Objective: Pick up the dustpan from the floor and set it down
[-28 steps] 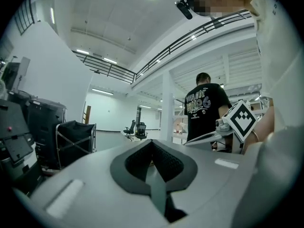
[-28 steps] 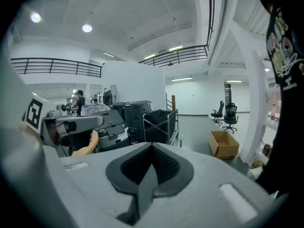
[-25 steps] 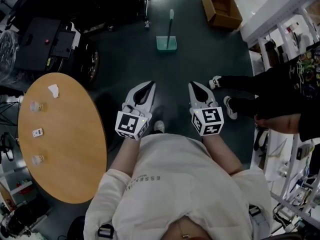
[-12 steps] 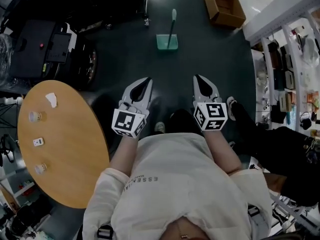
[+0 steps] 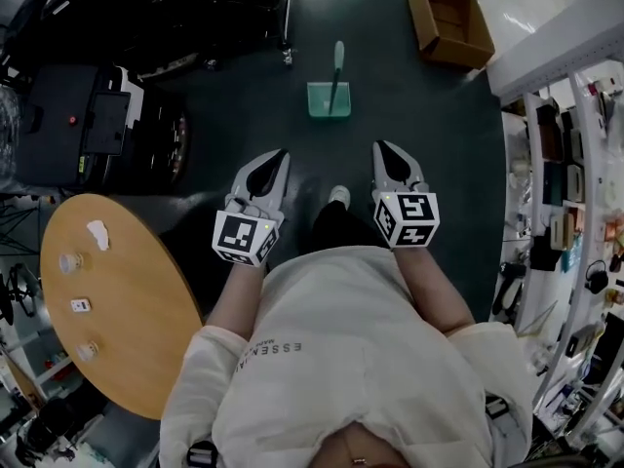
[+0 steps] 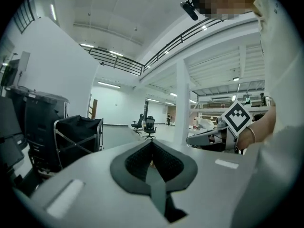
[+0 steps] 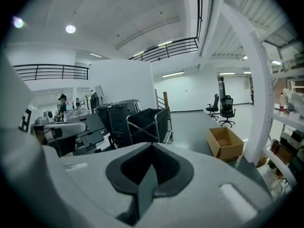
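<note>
A green dustpan (image 5: 329, 98) with a long upright handle stands on the dark floor ahead, in the head view. Both grippers hover in front of the person's chest, well short of it. The left gripper (image 5: 277, 156) is shut with nothing in it, and the right gripper (image 5: 380, 148) is likewise shut and empty. In the left gripper view the left gripper (image 6: 152, 144) has its jaws closed together, and the right gripper with its marker cube (image 6: 236, 118) shows beside it. In the right gripper view the right gripper (image 7: 153, 145) also has its jaws closed; the dustpan is hidden in both gripper views.
A round wooden table (image 5: 146, 339) with small items sits at lower left. Black carts and bins (image 5: 93, 125) stand left of the path. An open cardboard box (image 5: 450, 19) lies at upper right, beside white shelving (image 5: 570, 164). The person's shoe (image 5: 338, 197) is between the grippers.
The view has advanced across the floor: dustpan and box sit nearer, the table has slid back. A bystander's legs at right have left view. Both grippers stay shut and moved forward.
</note>
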